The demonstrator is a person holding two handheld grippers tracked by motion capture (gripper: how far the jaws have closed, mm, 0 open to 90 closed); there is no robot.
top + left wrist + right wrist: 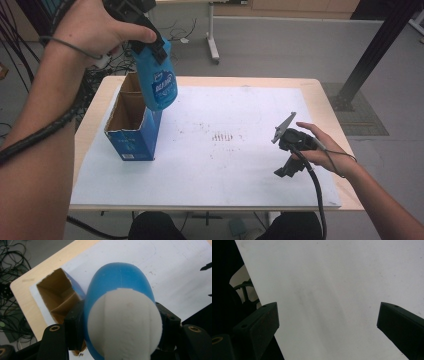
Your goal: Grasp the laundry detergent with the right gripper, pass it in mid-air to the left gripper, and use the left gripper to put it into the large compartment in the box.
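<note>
A blue bottle [159, 82] with a white cap hangs in the air over an open blue cardboard box [131, 137] at the table's left. My left gripper [152, 49] is shut on the bottle's upper part. In the left gripper view the bottle [120, 285] sits between the black jaws of that gripper [122, 326], its white cap [125, 325] towards the camera, and the box's brown divided inside [57, 296] lies below and to the left. At the right, low over the white sheet [225, 165], my right gripper [284, 169] is open; its jaws [327, 325] stand wide apart with nothing between them.
The white sheet covers most of the wooden table [320, 90]; faint brown marks [222, 136] stain its middle. Cables [97, 75] lie on the floor beyond the table's left corner. A black frame post [370, 55] stands at the far right.
</note>
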